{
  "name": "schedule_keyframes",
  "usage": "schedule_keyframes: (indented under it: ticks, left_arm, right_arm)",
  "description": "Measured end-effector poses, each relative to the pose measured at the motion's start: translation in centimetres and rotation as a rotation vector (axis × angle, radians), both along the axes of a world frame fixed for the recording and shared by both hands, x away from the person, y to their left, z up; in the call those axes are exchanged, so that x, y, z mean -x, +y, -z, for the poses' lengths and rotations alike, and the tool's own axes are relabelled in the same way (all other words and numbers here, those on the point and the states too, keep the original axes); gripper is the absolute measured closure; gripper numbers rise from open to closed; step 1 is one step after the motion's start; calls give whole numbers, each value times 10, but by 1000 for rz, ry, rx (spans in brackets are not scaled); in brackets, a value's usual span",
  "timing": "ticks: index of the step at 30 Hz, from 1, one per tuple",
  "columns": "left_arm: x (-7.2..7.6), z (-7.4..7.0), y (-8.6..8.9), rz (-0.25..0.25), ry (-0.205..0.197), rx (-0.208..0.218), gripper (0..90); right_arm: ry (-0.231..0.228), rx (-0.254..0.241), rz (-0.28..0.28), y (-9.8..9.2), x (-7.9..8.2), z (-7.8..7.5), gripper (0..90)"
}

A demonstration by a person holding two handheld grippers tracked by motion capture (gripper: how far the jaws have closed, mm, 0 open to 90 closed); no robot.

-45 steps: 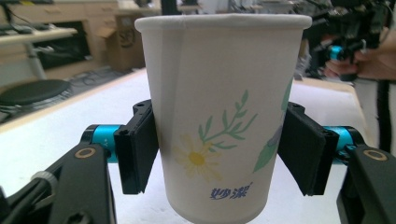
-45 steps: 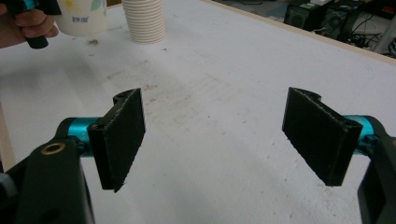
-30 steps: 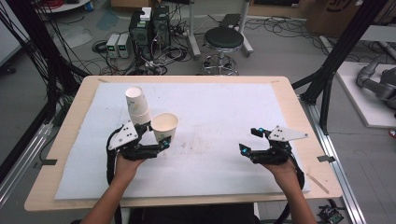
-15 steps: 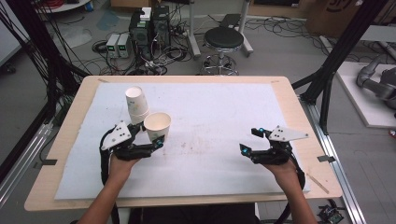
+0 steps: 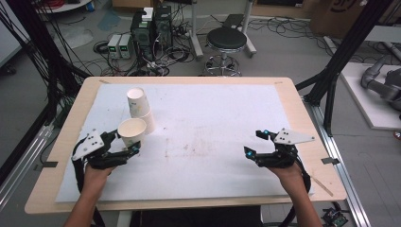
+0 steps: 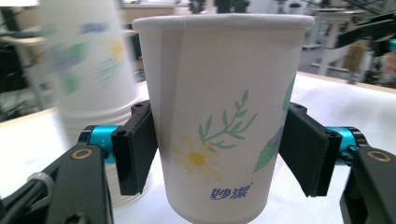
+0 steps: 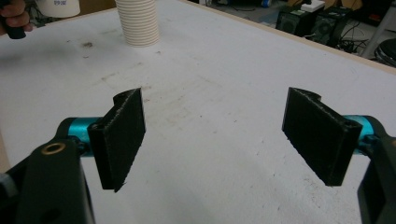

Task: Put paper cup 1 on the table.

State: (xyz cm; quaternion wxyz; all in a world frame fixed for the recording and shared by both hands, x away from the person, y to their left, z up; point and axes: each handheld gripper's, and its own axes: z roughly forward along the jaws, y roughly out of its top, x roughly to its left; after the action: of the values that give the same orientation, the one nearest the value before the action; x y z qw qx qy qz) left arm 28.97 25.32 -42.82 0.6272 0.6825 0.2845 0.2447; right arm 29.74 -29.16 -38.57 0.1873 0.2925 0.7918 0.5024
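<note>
We've got one white flower-printed paper cup [image 6: 224,121] clamped in our left gripper [image 5: 124,147], just at 7 o'clock of the white paper cup stack [image 5: 138,106]. Setting it down is left. Our right gripper [image 5: 259,143] sits unclenched, empty.

The paper cup [image 6: 224,126] bears blue Chinese characters low on its wall — 妙洁. Nothing else reads clearly — the print on the blurred cup stack [image 6: 88,70] behind it cannot be made out.
</note>
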Motion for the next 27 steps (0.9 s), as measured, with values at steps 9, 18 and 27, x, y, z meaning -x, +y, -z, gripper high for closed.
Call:
schedule_keyframes:
  ticks: [9, 18, 27]
  left_arm:
    - [-5, 18, 30, -96, 77, -6, 319]
    - [-14, 30, 28, -169, 205, -154, 322]
    - [-16, 31, 26, -213, 260, -205, 322]
  right_arm:
    - [0, 3, -9, 2, -1, 0, 219]
    - [2, 2, -12, 2, 0, 0, 219]
    - [5, 6, -13, 2, 1, 0, 219]
